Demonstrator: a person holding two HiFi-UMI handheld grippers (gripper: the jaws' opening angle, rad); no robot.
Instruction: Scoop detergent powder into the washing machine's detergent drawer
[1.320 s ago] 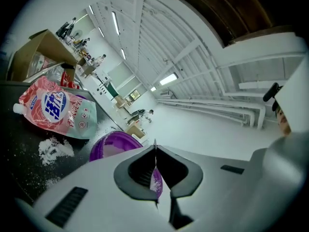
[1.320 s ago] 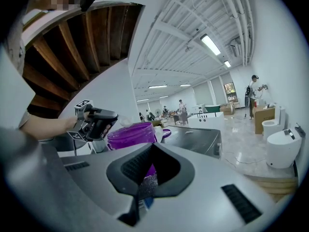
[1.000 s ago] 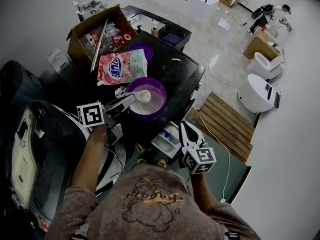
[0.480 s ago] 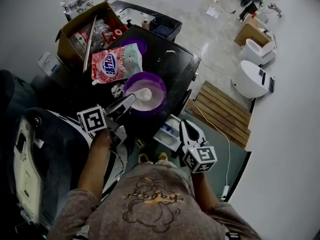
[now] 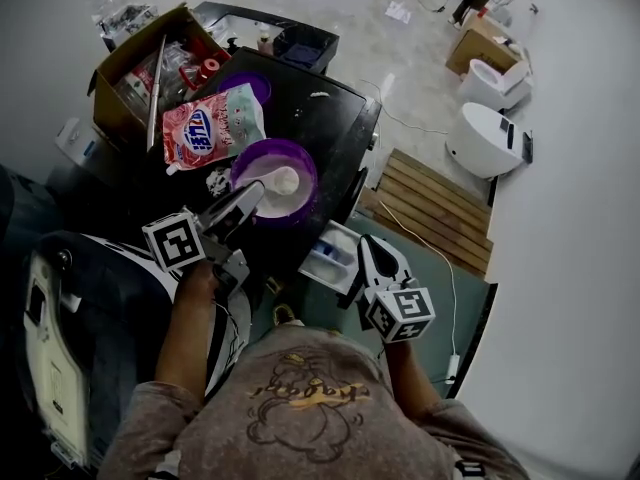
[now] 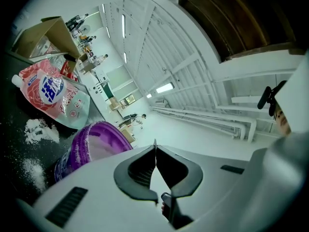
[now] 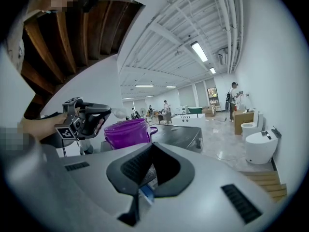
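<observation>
The scoop (image 5: pixel 285 181) handle is hidden inside the left gripper (image 5: pixel 253 192), at the purple tub (image 5: pixel 311 169)'s 7 o'clock. The right gripper (image 5: pixel 365 244) covers the drawer (image 5: pixel 330 258)'s 3 o'clock edge. The pouch (image 5: pixel 205 128) print is too small to read.

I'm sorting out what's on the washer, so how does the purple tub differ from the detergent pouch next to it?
The purple tub stands upright and open, with white powder inside; the detergent pouch lies flat. The tub is round and purple; the pouch is a flat, printed pink-red bag with a spout at one corner. Both rest on the black washer top, side by side.
</observation>
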